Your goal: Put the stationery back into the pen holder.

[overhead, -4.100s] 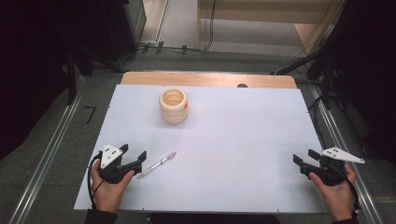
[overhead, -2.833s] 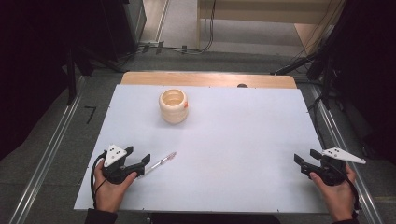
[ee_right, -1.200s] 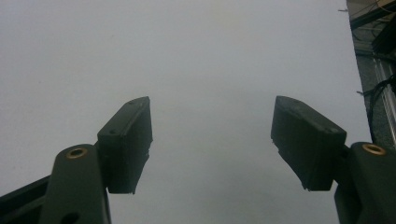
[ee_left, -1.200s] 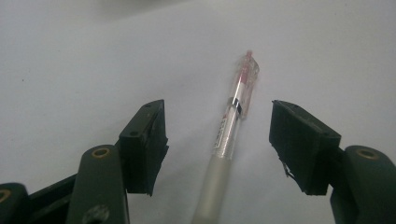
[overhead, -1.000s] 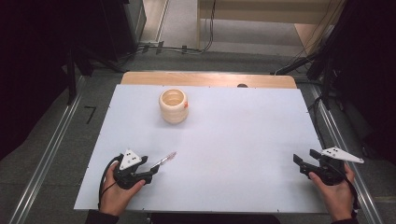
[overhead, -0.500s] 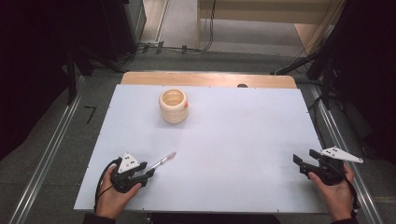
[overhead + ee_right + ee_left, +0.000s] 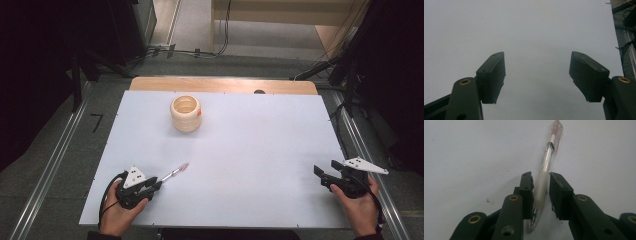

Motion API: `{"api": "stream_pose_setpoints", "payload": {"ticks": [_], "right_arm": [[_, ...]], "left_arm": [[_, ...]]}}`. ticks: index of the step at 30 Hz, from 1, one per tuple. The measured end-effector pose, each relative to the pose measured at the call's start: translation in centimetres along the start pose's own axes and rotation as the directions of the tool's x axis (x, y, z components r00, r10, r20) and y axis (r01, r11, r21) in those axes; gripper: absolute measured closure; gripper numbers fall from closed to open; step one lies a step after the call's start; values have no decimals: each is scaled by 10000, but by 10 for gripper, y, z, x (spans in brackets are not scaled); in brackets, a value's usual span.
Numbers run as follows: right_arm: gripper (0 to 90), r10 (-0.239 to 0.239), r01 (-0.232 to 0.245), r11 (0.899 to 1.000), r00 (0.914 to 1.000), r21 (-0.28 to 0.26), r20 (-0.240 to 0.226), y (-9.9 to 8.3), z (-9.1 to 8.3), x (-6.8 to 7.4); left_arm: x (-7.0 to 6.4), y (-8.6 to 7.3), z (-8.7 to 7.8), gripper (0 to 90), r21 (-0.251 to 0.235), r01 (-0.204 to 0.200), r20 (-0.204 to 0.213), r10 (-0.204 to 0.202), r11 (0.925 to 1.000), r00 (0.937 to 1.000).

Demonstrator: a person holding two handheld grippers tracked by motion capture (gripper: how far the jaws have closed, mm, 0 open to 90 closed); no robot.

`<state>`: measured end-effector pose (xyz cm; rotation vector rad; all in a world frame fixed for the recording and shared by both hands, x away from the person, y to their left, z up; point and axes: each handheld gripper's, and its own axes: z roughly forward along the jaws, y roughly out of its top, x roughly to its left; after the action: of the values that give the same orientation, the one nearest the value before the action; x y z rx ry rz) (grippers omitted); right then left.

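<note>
The left gripper clamps the ballpoint pen at its grip section for lifting; the right gripper rests wide open, idle.

black fingers, brass rivets, grey plates

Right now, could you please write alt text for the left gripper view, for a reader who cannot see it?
Two black jaws of the left gripper flank the white grip end of a pen lying on a white table. The pen's clear barrel and pink cap end point away.
</note>
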<state>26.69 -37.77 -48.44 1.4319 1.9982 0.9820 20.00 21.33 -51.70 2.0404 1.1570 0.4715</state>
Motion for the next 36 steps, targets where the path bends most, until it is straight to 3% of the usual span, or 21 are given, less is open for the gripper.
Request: {"api": "stream_pose_setpoints", "payload": {"ticks": [16, 25, 36], "right_arm": [[278, -43, 43, 10000, 10000, 8, 9, 0, 0, 1], [278, -46, 46, 10000, 10000, 26, 8, 0, 1, 1], [278, -83, 83, 10000, 10000, -18, 32, 1, 1, 2]], "left_arm": [[1, 1, -1, 815, -13, 29, -29, -29, 10000, 10000], [4, 3, -8, 816, -625, 543, 158, -534, 9966, 9984], [8, 14, -23, 817, -1456, 1179, 261, -1153, 9823, 9930]]}}
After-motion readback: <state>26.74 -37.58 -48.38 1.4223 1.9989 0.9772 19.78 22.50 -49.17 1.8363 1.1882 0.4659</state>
